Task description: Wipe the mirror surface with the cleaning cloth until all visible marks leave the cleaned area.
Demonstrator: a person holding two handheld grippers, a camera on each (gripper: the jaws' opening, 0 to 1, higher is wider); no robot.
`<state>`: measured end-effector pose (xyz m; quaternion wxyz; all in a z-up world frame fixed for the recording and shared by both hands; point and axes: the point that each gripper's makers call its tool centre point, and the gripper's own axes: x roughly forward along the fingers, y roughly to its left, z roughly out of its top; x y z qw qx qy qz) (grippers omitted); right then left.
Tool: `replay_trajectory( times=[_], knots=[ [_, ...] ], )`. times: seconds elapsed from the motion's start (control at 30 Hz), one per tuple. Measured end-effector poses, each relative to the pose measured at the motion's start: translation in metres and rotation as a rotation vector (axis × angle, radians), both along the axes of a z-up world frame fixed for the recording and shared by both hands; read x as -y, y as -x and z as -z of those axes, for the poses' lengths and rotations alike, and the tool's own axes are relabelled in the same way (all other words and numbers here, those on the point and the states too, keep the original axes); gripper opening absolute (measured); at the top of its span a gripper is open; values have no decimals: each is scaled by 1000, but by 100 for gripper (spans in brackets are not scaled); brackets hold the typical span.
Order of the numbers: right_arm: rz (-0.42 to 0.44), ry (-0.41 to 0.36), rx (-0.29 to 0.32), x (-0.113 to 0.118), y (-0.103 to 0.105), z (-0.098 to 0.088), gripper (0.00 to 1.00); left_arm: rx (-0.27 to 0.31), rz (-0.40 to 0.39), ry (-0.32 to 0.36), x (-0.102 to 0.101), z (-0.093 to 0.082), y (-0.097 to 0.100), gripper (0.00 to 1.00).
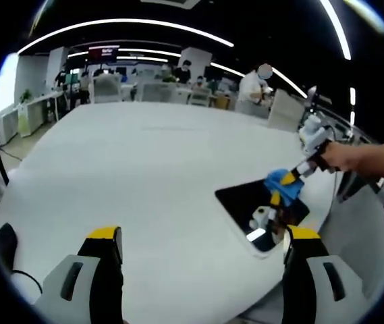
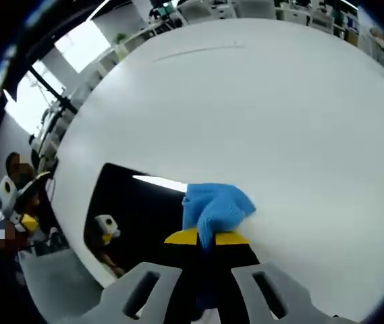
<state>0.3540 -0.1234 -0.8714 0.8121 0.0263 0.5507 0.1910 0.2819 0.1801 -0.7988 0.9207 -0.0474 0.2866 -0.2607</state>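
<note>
- The right tool (image 2: 206, 237) is closed tight on a blue cloth (image 2: 215, 206), and the cloth pokes out past its yellow tips
- The cloth is pressed down at the edge of the mirror (image 2: 138, 216), right where the dark glass meets the white bench (image 2: 245, 101)
- The mirror lies flat near the rim of the bench, and it shows bright bits of the ceiling lights
- In the left gripper view the right tool (image 1: 285, 181) can be seen with a hand (image 1: 343, 156) holding it, and the blue cloth (image 1: 283, 185) sits on the far side of the mirror (image 1: 259, 206)
- The left tool (image 1: 202, 246) is open, holds nothing, and hangs above the bench (image 1: 144, 169) just beside the mirror
- The step in hand looks like the wiping itself, with the cloth on one edge of the glass
- Marks on the glass are too small to tell apart from the shiny spots
- The next move likely calls for sliding the cloth across the rest of the dark glass while pushing down softly
- The mirror could slip on the smooth bench, so the left tool may need to hold it steady
</note>
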Motion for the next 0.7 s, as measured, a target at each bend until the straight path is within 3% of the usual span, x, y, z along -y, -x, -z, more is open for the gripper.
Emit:
replay_trajectory(
  times=[0.5,0.7],
  knots=[
    [5,23,57,0,-29,0,0,-2,-16,0,-3,0,1,100],
    [7,22,69,-1,-29,-1,0,-1,-19,3,-3,0,1,100]
  ],
)
